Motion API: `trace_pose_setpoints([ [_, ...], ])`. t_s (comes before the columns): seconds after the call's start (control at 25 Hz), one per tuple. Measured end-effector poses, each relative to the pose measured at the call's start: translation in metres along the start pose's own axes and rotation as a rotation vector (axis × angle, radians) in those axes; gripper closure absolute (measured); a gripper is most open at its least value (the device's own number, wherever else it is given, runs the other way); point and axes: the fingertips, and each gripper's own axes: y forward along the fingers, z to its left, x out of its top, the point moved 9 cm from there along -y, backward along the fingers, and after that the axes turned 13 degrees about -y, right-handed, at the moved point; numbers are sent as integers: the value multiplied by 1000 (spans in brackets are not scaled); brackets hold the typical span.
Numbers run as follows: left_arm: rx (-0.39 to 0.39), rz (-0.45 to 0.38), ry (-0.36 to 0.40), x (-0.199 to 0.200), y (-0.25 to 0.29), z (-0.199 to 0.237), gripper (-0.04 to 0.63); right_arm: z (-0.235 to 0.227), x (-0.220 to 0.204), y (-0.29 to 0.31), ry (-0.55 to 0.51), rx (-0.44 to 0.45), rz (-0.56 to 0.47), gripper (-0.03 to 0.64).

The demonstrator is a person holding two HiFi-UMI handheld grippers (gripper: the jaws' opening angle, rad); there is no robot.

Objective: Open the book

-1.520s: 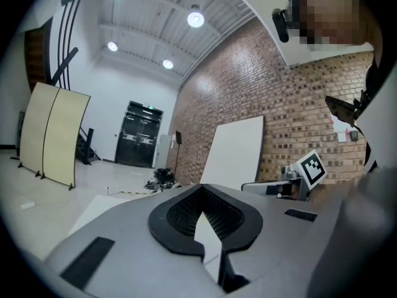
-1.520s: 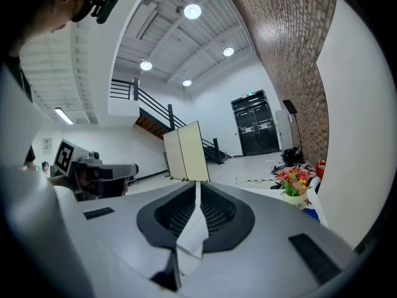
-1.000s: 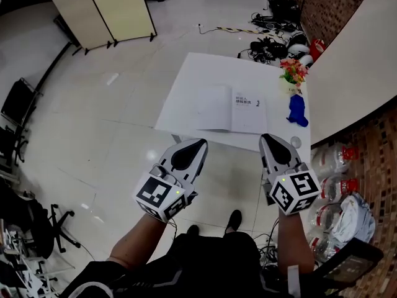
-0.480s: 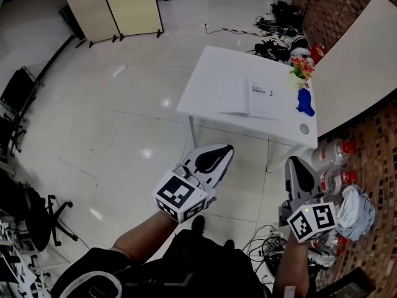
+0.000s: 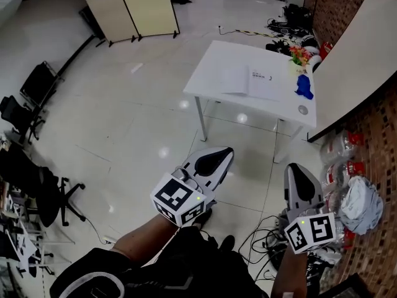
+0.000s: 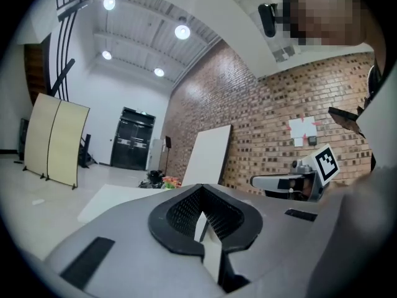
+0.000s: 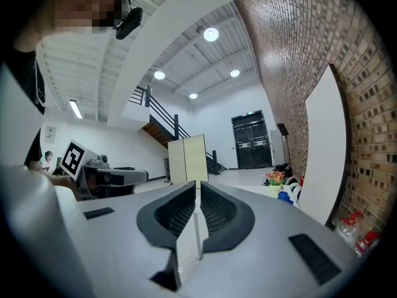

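The book [image 5: 250, 82] lies open and flat on the white table [image 5: 217, 59], far ahead at the upper right of the head view, with small print on its right page. Both grippers are held well back from the table, over the shiny floor. My left gripper [image 5: 225, 153] is shut with nothing in it, its jaws pressed together [image 6: 200, 190]. My right gripper [image 5: 292, 167] is also shut and empty [image 7: 197, 184]. In the left gripper view the table [image 6: 108, 198] shows as a white slab beyond the jaws.
A flower pot [image 5: 299, 56], a blue object [image 5: 304, 87] and a small round thing [image 5: 303, 110] sit at the table's right end. A folding screen [image 5: 130, 8] stands far left. Office chairs [image 5: 25, 98], floor cables [image 5: 267, 238], water bottles [image 5: 344, 157] and a leaning white board [image 5: 353, 54] surround the area.
The person has backed away from the table: it and the open book now look smaller and farther. Both grippers sit lower in the view, still shut.
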Motion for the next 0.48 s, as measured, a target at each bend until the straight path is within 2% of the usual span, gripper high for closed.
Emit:
trace_pose_setpoints([
  [0.2,22,9,33,3,-43,-34,598,17,4,-30,22,5,-29,601],
  [0.32,-5,-24,45,9,-80,-49,599,46,17,-44,4,6,-35,601],
  [0.48,-15,-42,32,11,-136,-37,600,100,29,-52,-21,-25,-34,601],
])
